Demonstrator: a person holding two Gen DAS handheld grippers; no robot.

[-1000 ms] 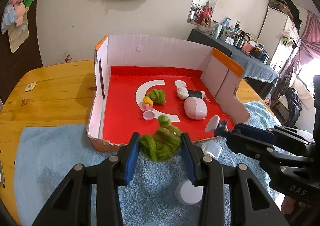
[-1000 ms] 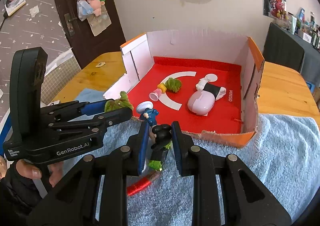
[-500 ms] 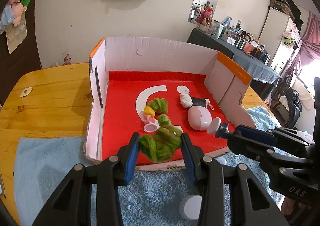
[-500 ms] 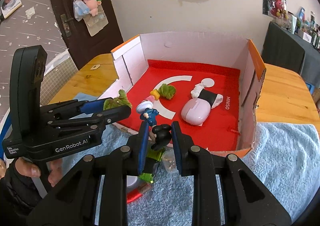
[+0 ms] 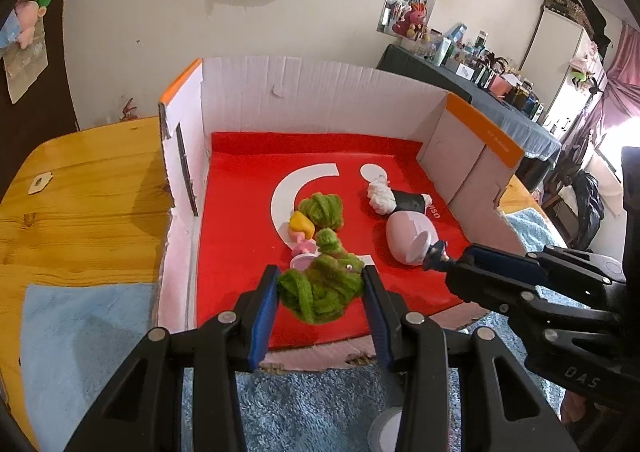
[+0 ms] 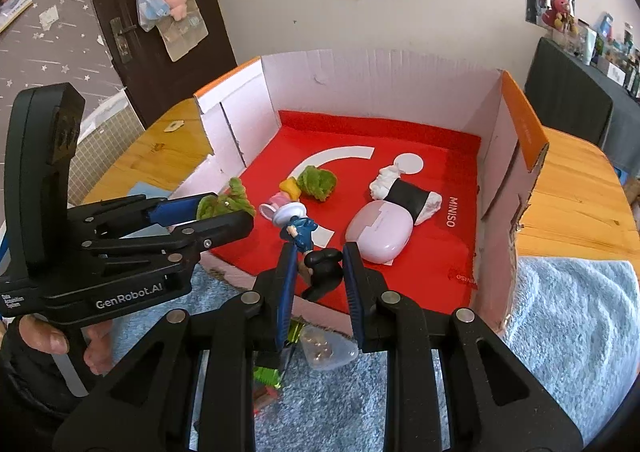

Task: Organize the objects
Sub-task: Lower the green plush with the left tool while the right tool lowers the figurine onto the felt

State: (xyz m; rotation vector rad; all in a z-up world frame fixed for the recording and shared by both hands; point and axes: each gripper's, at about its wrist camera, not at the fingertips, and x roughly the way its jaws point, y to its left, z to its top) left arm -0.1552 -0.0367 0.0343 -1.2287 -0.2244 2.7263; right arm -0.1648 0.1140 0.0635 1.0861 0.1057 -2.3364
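My left gripper is shut on a green yarn bundle and holds it over the front edge of the open cardboard box with a red floor. It also shows in the right wrist view. My right gripper is shut on a small black-and-blue figurine with a white cap, held over the box's front edge; its tip shows in the left wrist view. Inside the box lie another green yarn ball, a yellow and pink toy, a pink case and a black-and-white roll.
The box stands on a wooden table partly covered by a blue towel. On the towel below my grippers lie a clear plastic packet, a green and red item and a white round lid.
Both grippers have moved forward with their objects, from above the towel to over the box's front edge. The box fills more of both views.
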